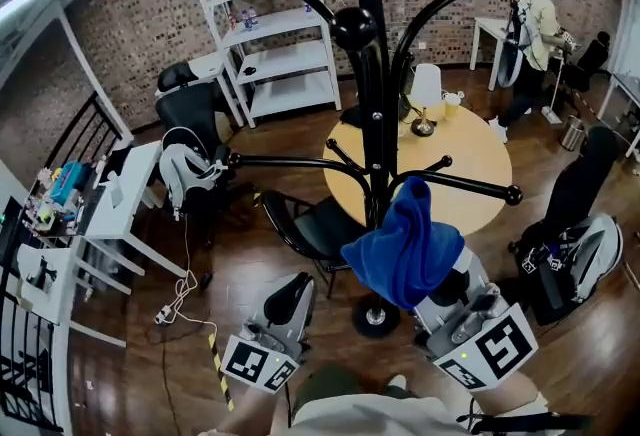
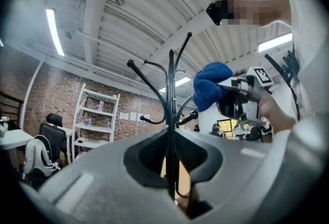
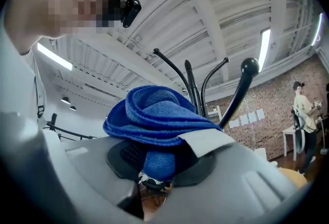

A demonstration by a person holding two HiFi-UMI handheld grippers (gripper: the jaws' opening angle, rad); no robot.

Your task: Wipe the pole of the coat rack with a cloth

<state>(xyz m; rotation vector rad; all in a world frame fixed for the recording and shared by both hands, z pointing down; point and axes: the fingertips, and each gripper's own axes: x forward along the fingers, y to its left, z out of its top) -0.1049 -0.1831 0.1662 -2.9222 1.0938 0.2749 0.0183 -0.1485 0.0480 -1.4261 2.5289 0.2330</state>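
The black coat rack pole rises mid-room from a round base, with hooked arms spreading outward. My right gripper is shut on a bunched blue cloth, which hangs just right of the lower pole; I cannot tell whether they touch. In the right gripper view the blue cloth bulges between the jaws of the right gripper, with the pole behind it. My left gripper sits low, left of the base, shut and empty. In the left gripper view the left gripper faces the pole.
A round wooden table with a lamp stands behind the rack. A black chair is close on its left. White shelving, a white desk, a chair with a backpack and a person ring the room. A cable lies on the floor.
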